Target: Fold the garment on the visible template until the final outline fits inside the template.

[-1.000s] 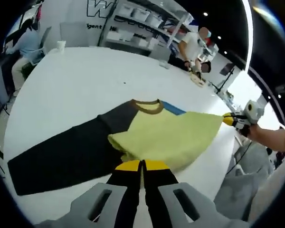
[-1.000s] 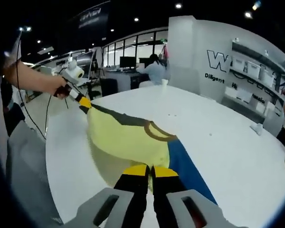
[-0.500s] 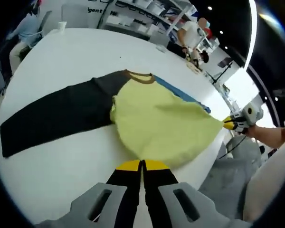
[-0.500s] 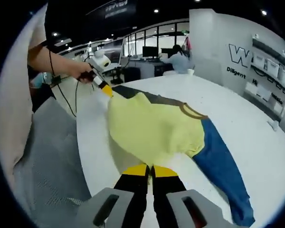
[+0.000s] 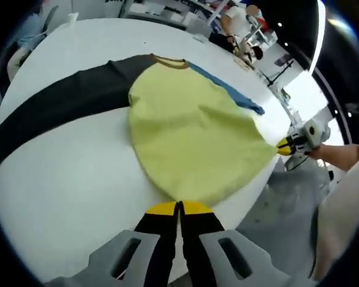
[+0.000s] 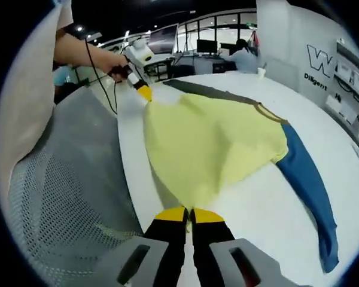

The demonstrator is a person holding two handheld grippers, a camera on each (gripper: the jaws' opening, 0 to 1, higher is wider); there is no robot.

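Now we pinch the garment's (image 5: 191,137) yellow hem in both claws, left (image 5: 179,207) and right (image 6: 189,213), seemingly stretched above the bench (image 5: 66,173)

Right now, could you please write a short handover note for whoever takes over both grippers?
Left gripper: shut on the shirt's hem corner at the table edge.
Right gripper: shut on the other hem corner.
The shirt's yellow body is stretched between them over the white table, dark sleeve and blue sleeve spread out flat.
Done: shirt spread out.
Left: every fold; I cannot make out a template.
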